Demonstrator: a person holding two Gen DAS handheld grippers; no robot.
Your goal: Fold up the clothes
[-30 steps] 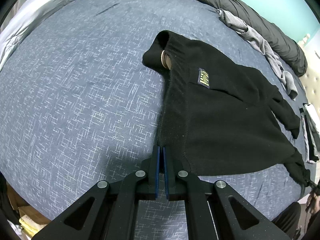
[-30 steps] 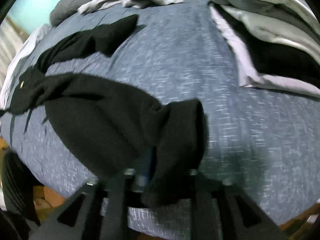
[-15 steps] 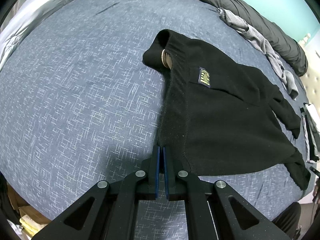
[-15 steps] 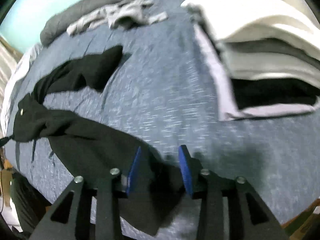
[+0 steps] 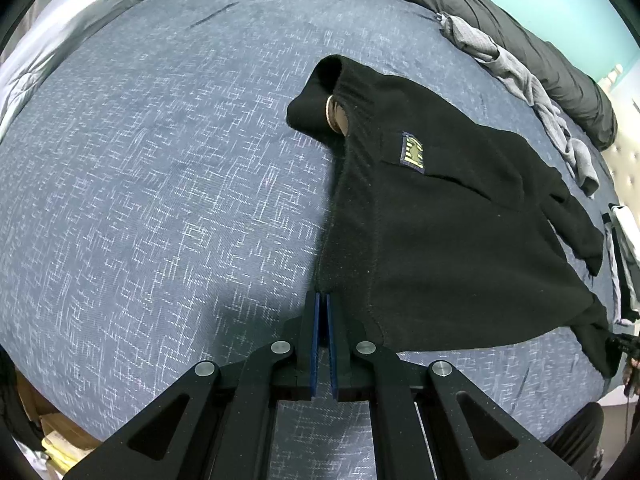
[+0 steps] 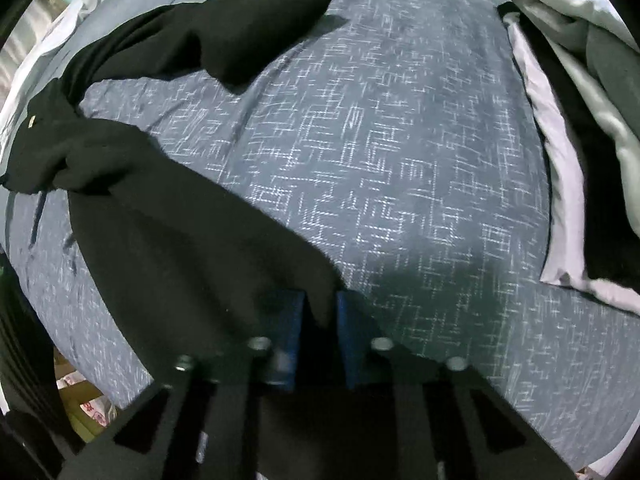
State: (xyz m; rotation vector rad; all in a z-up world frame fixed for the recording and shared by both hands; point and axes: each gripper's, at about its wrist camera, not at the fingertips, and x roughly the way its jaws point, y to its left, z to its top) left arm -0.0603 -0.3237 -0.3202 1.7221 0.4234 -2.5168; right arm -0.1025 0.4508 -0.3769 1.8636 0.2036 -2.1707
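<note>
Black garment (image 5: 460, 232) spread on blue bed (image 5: 160, 200), long axis 10-to-4 in left view. Left tongs (image 5: 322, 312) pressed together, pinching hem corner at 6. Right tongs (image 6: 320, 312) slightly parted, cloth corner between; grip unclear, blurred. Sleeve (image 6: 248, 28) at 11 in right view. Far hem cut off.

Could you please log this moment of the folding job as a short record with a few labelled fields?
surface: blue patterned bedspread
garment: black fleece top, spread flat, yellow patch facing up
left gripper: shut on the garment's near edge
right gripper: fabric between the blue pads, with a gap showing; grip unclear
sleeve: lying out to the side, not folded in
nearby: folded stack at the right, grey garment by the dark duvet
</note>
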